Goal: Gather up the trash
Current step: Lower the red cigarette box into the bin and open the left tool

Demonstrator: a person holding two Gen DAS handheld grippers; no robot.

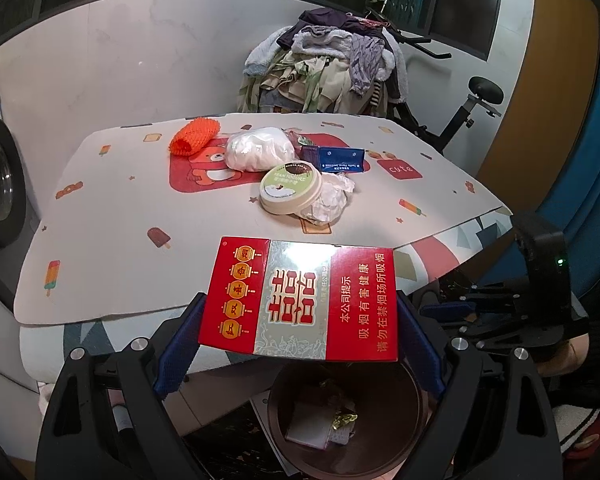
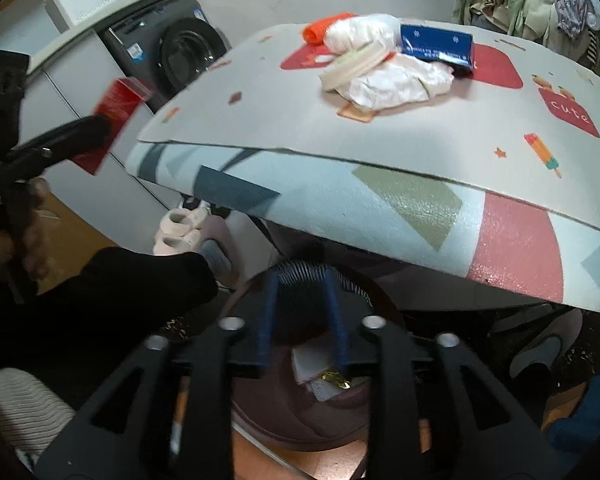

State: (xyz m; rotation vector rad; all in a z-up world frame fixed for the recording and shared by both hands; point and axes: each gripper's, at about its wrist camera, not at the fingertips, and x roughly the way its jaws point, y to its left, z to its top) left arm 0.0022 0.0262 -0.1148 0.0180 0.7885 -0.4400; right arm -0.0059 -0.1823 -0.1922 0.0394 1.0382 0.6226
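Over the bin: a red cigarette carton (image 1: 300, 300) hangs above a brown waste bin (image 1: 396, 456) that stands on the floor below the table's edge.
Left gripper (image 1: 300, 316): its blue-padded fingers (image 1: 182, 336) stand wide and press on the two short sides of the carton, which lies flat between them, printed face up.
Right gripper (image 2: 303, 316): pointed down into the bin mouth, jaws part open, nothing between the pads; no earlier frame shows how they came to stand so.
In the bin: a white scrap (image 2: 312, 364) and a gold foil wrapper (image 2: 334, 379) lie at the bottom.
On the table (image 1: 112, 264): a patterned mat carries the remaining litter in one cluster at the far side, namely an orange net sponge (image 1: 194, 136), a white plastic bag (image 1: 260, 148), a round cream tin (image 1: 290, 192), crumpled white paper (image 1: 332, 200) touching the tin, and a blue packet (image 1: 340, 159) just behind.
Behind the table: a heap of clothes (image 1: 324, 68) piled on an exercise bike (image 1: 460, 116).
At left: a front-loading washing machine (image 2: 180, 52).
Person: a dark sleeve (image 2: 100, 300) reaches across the right camera's view toward the left gripper.
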